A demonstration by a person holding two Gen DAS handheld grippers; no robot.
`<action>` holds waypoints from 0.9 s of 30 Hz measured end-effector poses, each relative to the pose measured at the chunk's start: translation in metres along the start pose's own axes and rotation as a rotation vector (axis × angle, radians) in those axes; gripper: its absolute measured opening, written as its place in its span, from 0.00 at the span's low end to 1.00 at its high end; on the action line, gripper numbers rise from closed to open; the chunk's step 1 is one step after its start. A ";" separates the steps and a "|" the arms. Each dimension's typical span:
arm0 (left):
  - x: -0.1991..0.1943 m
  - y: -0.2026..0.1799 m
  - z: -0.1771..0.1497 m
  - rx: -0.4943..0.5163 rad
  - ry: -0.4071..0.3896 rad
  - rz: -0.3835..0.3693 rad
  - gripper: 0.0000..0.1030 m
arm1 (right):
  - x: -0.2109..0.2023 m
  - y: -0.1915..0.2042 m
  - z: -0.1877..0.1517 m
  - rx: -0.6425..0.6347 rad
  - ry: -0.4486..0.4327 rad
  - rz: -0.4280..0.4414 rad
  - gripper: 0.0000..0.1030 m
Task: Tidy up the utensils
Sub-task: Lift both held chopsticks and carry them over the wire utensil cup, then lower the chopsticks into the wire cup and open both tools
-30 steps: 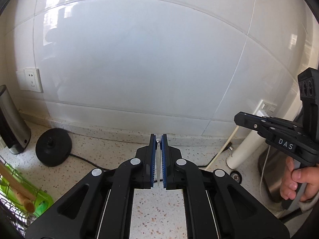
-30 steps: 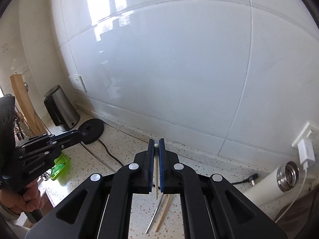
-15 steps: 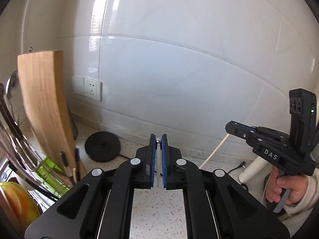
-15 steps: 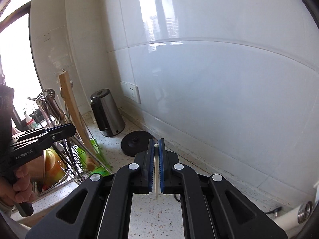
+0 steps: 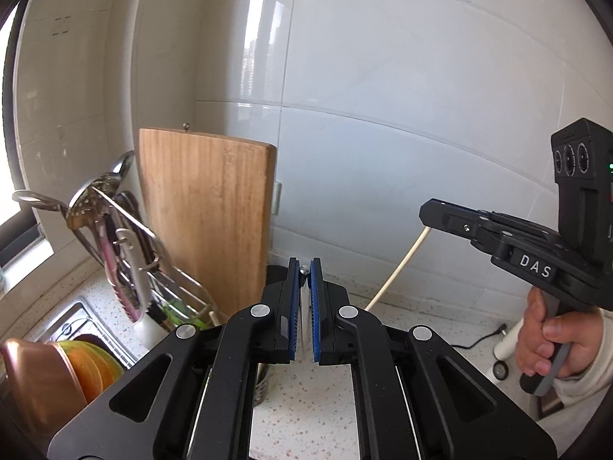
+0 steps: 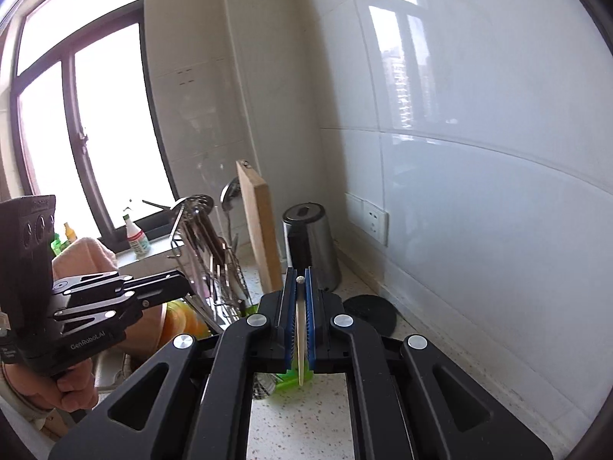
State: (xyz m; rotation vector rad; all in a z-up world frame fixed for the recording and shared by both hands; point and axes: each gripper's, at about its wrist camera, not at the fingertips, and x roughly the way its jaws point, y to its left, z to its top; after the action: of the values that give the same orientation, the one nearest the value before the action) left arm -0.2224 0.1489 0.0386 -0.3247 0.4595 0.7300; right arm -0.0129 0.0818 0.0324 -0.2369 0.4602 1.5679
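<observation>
My left gripper (image 5: pixel 304 268) is shut on a thin pale chopstick (image 5: pixel 304 322) that runs back between its blue pads. My right gripper (image 6: pixel 300 278) is shut on a pale chopstick (image 6: pixel 300 349); in the left wrist view that chopstick (image 5: pixel 398 268) hangs down from the right gripper (image 5: pixel 427 214). Both grippers are held in the air above the counter, near a wire dish rack (image 5: pixel 126 253) with several metal utensils and a skimmer (image 6: pixel 195 207). The left gripper also shows in the right wrist view (image 6: pixel 184 285).
A wooden cutting board (image 5: pixel 207 222) stands upright in the rack. A steel kettle (image 6: pixel 312 245) and its black base (image 6: pixel 369 312) stand by the tiled wall. A green holder (image 6: pixel 283 379) lies below my right gripper. Bowls (image 5: pixel 76 368) sit in the rack at left, a white flask (image 5: pixel 507 339) at right.
Both grippers have swung left along the counter, from the kettle base area toward the dish rack and cutting board. Each stays shut on its chopstick.
</observation>
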 end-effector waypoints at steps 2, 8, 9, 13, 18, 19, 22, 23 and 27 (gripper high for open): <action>-0.011 0.011 0.000 -0.015 -0.007 0.022 0.04 | 0.003 0.011 0.005 -0.016 -0.004 0.034 0.01; -0.018 0.039 -0.002 -0.064 -0.020 0.083 0.04 | 0.025 0.040 0.014 -0.051 0.004 0.121 0.01; -0.018 0.043 -0.003 -0.071 -0.020 0.086 0.04 | 0.029 0.044 0.014 -0.055 0.006 0.133 0.01; -0.013 0.055 -0.010 -0.084 -0.001 0.120 0.04 | 0.045 0.054 0.012 -0.061 0.025 0.166 0.01; -0.005 0.062 -0.018 -0.084 0.017 0.133 0.04 | 0.071 0.060 0.002 -0.060 0.066 0.176 0.01; -0.002 0.063 -0.020 -0.088 0.023 0.132 0.04 | 0.077 0.061 -0.001 -0.056 0.078 0.177 0.01; 0.006 0.065 -0.027 -0.089 0.038 0.129 0.04 | 0.093 0.064 -0.010 -0.059 0.112 0.170 0.01; 0.009 0.065 -0.029 -0.091 0.044 0.126 0.04 | 0.097 0.065 -0.013 -0.065 0.118 0.165 0.01; 0.018 0.065 -0.037 -0.088 0.063 0.115 0.05 | 0.110 0.065 -0.023 -0.062 0.153 0.161 0.01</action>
State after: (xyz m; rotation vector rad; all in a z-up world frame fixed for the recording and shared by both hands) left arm -0.2663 0.1884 -0.0104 -0.4075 0.5100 0.8552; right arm -0.0864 0.1720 -0.0259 -0.3767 0.5619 1.7303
